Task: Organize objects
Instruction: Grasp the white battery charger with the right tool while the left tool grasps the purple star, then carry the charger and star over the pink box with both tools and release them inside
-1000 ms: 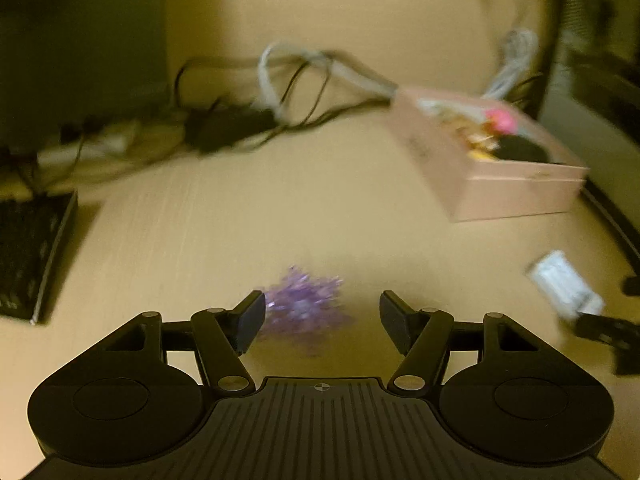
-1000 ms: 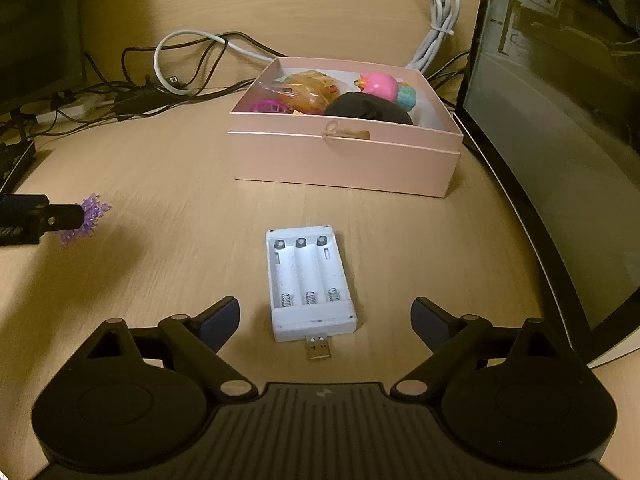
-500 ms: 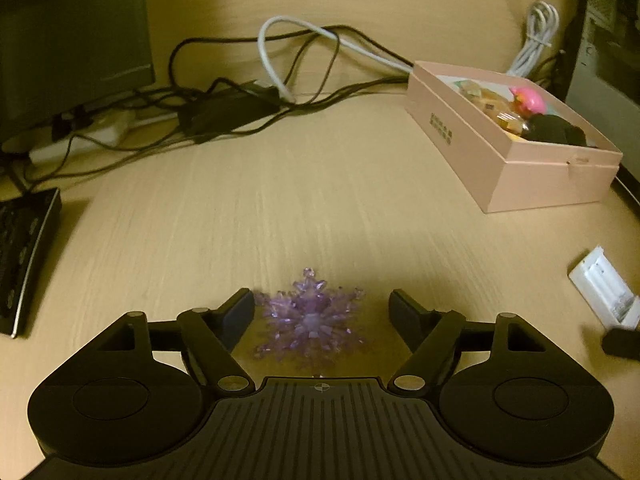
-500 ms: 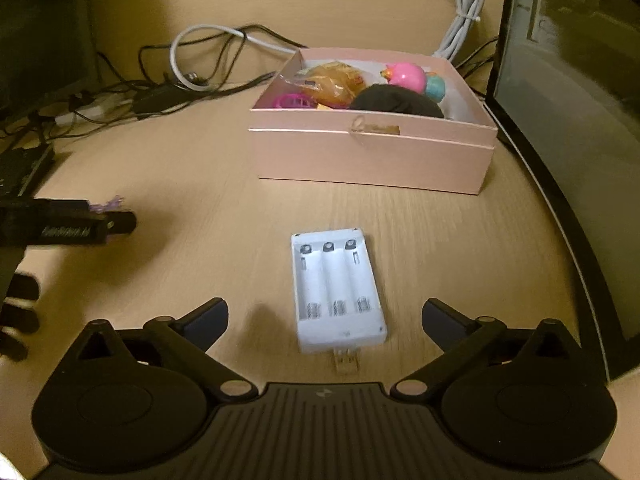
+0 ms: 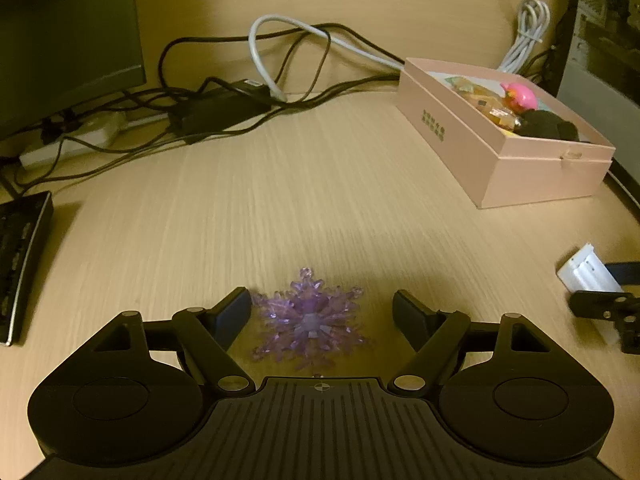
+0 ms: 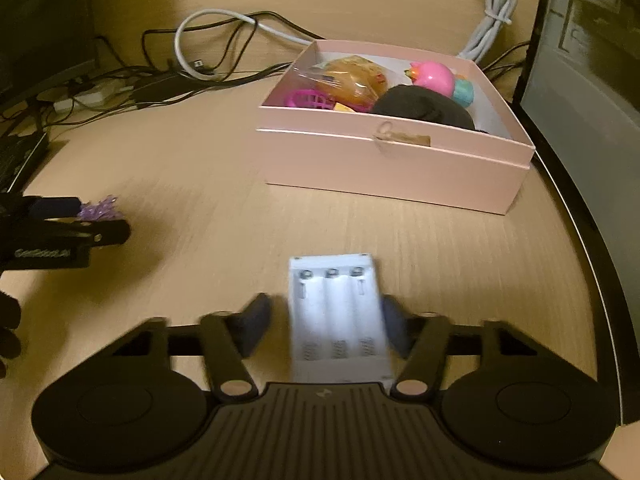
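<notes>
Our left gripper (image 5: pixel 322 314) stands spread around the purple snowflake (image 5: pixel 310 322), which lies flat on the desk (image 5: pixel 280 200); its thin spiky arms may skid or snap if we pinch off-centre. Our right gripper (image 6: pixel 324 330) brackets the white battery charger (image 6: pixel 338 316), right finger close against it, left one apart, so we judge it released; a lopsided squeeze could twist the charger. The pink box (image 6: pixel 392 168), already holding toys, waits beyond, with tangled cables (image 5: pixel 248 96) behind
</notes>
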Available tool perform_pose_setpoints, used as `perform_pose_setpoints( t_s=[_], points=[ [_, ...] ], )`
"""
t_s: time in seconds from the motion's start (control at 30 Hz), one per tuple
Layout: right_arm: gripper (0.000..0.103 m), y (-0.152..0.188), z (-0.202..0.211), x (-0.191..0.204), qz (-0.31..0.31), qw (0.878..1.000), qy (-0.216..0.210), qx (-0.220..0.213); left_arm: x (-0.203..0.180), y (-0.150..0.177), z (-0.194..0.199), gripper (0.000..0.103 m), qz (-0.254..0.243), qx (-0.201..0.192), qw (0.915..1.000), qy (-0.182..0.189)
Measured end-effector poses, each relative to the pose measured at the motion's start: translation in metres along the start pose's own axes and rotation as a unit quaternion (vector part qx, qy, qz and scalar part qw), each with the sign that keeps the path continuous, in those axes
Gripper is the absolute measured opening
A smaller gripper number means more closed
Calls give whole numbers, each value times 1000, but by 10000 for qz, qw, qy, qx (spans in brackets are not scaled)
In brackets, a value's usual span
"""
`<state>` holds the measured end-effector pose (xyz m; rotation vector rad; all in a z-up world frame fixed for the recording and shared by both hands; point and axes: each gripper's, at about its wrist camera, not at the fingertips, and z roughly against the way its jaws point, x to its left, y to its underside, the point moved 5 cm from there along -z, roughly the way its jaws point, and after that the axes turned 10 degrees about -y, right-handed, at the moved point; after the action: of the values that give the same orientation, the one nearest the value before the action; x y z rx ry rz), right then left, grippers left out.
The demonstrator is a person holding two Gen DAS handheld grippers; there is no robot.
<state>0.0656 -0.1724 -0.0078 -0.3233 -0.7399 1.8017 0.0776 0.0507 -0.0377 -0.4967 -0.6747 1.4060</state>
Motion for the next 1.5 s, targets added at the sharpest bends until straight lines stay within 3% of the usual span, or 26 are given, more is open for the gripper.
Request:
perform_pose_setpoints(
  t_s=[0.13,0.2,0.43,0.63,0.83,0.97,1.1,1.27,1.4,1.5],
  points=[
    [47,3,6,4,-12,10000,37,39,0,1,1,81,41,-28,10000,-83],
    [47,6,12,4,-33,10000,53,31,5,3,3,64,142,-118,9997,-184],
    [47,12,44,-2,-107,9998,127,-104,13,9,12,63,116,-171,9998,15],
    [47,12,72,-10,-255,9990,208,-286,8,16,30,62,368,65,9973,639],
    [47,22,85,-18,-403,9985,258,-265,-21,12,56,62,235,-28,9926,1188],
    [47,28,95,-21,-537,9978,245,-304,-42,-15,68,62,238,-223,9879,1518],
    [47,26,106,-25,-533,9971,232,-498,-61,-74,72,62,273,-652,9826,1718],
    [47,17,113,-33,-603,9954,222,-710,-95,-139,46,63,208,-1023,9780,1805],
    [47,6,113,-40,-552,9950,237,-792,-124,-162,4,63,265,-884,9768,1932],
    [47,-2,107,-47,-595,9952,168,-757,-147,-160,-30,61,-178,-612,9871,1466]
  ],
)
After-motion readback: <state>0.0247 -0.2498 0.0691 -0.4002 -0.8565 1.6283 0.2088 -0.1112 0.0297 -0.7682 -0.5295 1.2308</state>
